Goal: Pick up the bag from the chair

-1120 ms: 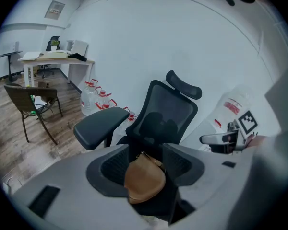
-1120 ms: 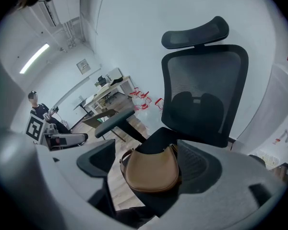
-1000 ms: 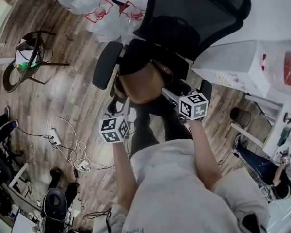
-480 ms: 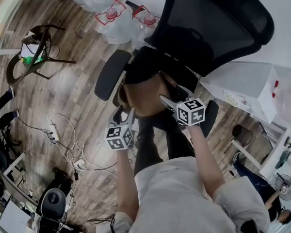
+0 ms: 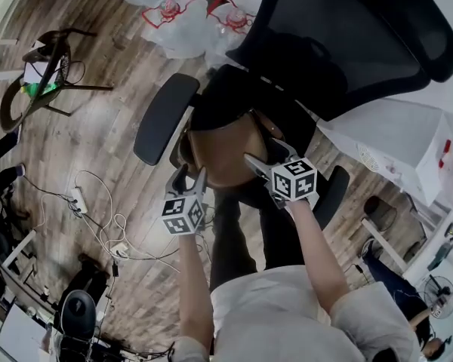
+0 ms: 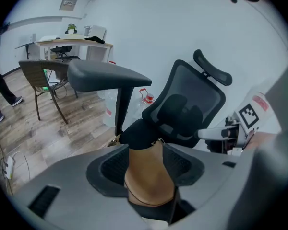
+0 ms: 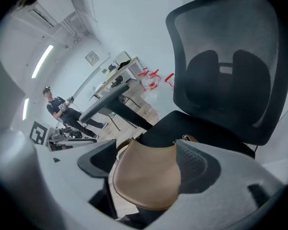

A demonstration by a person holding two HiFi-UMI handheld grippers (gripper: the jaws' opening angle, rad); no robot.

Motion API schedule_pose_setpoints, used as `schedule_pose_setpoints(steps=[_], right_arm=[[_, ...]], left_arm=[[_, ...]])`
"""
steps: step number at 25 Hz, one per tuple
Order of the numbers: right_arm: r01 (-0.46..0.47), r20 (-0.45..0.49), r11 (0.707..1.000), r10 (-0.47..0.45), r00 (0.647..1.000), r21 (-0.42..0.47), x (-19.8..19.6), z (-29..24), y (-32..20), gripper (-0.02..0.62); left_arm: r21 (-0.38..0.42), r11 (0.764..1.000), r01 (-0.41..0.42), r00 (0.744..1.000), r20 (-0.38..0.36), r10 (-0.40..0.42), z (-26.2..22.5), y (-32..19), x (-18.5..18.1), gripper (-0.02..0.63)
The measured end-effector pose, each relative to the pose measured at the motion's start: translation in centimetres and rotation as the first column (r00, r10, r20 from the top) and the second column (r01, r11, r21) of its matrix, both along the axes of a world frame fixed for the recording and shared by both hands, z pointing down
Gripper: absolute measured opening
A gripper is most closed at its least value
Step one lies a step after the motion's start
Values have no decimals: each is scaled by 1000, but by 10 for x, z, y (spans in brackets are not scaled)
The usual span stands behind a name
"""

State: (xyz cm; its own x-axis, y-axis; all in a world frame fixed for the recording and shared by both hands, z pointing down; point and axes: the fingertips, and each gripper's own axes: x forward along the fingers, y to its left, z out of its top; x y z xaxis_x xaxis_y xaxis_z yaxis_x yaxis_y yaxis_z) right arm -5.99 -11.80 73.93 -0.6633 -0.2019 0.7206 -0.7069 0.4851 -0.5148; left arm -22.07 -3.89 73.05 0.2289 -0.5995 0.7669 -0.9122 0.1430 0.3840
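Bag (image 5: pixel 219 145): tan leather, crescent-shaped, sitting at the front edge of the black seat (image 5: pixel 234 96) of the office chair (image 5: pixel 347 44). Its rounded bottom faces the person. There's a small metal ring (image 7: pixel 187 139) at one top corner.

In the head view the bag is near centre. The chair's mesh back is at 1 o'clock from it, one armrest (image 5: pixel 164 117) at 9 o'clock, and the other armrest (image 5: pixel 331 194) at 4 o'clock.

Left tongs (image 5: pixel 189 176): at 7 o'clock of the bag, tips just beside its lower left edge, angled down. Jaws are apart, medium-wide. In the left gripper view the bag shows through the gap with a pad on either side, and neither pad presses it. Nothing is held.

Right tongs (image 5: pixel 262 155): at 4 o'clock of the bag. The tips overlap its right edge in the head view, and I can't tell if they touch. Jaws are wide. In the right gripper view the bag's broad face fills the gap. Nothing is gripped.

Surroundings:
- Wood-plank floor (image 5: pixel 121 149).
- Clear water jugs (image 5: pixel 170 17) with red handles at 11 o'clock of the bag.
- Wicker chair (image 5: pixel 38 81) at 10 o'clock, well apart.
- Power strip (image 5: pixel 79 200) with white cables at 8 o'clock.
- The right gripper view shows a person (image 7: pixel 57 107) standing far back.
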Motion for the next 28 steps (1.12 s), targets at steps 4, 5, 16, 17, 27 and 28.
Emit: schedule_pose_setpoints(steps=[4, 5, 16, 17, 27, 28], right_arm=[[24, -3, 1000, -25, 1000, -16, -2, 31, 1, 390], [34, -6, 999, -34, 999, -21, -3, 39, 2, 389], [31, -12, 996, -32, 999, -79, 12, 94, 1, 386], [29, -10, 996, -30, 1000, -87, 11, 98, 2, 385], [22, -43, 985, -29, 999, -173, 12, 152, 11, 374], [23, -55, 986, -32, 998, -166, 13, 155, 11, 360]], left_arm=[[-13, 1000, 15, 1000, 3, -15, 25, -3, -1, 213], [-15, 1000, 19, 1000, 2, -19, 30, -3, -1, 213], [-63, 997, 35, 999, 29, -33, 82, -4, -1, 216], [-68, 997, 42, 999, 36, -39, 86, -5, -3, 220], [-183, 981, 67, 997, 51, -59, 134, 6, -7, 238], [-194, 979, 61, 997, 49, -52, 138, 7, -5, 239]])
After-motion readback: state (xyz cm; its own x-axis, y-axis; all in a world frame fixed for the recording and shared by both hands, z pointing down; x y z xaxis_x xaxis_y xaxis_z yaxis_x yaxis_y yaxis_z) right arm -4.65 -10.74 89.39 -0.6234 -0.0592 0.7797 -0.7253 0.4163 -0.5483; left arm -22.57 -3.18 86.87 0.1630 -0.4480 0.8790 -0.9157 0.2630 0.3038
